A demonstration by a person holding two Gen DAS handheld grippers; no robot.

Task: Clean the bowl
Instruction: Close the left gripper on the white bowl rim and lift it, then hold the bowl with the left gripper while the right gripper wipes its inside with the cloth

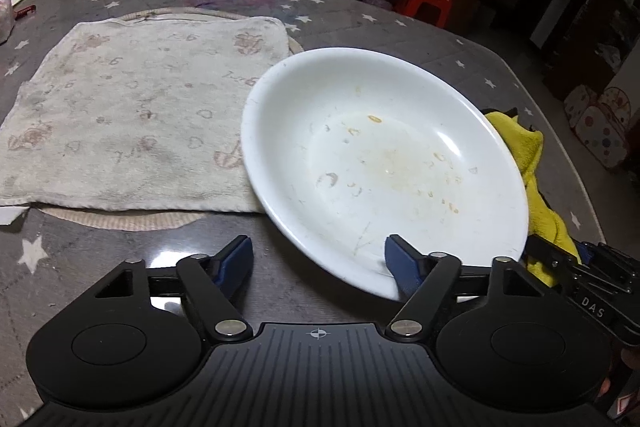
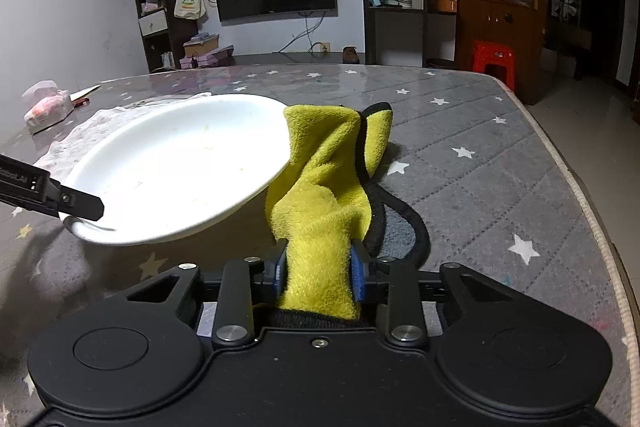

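Observation:
A shallow white bowl (image 1: 384, 163) with dried food stains stands tilted on the table, its far edge over a pale towel (image 1: 132, 115). It also shows in the right wrist view (image 2: 176, 167). My left gripper (image 1: 320, 259) is open; its right finger (image 1: 404, 267) lies on the bowl's near rim, its left finger off the bowl. My right gripper (image 2: 318, 275) is shut on a yellow cloth (image 2: 320, 187) just right of the bowl. The cloth (image 1: 524, 155) shows behind the bowl's right rim.
The table (image 2: 480, 167) has a grey star-patterned cover and a right edge near the cloth. A pink wrapped packet (image 2: 48, 107) lies at the far left. A red stool (image 2: 494, 61) and dark cabinets stand beyond the table.

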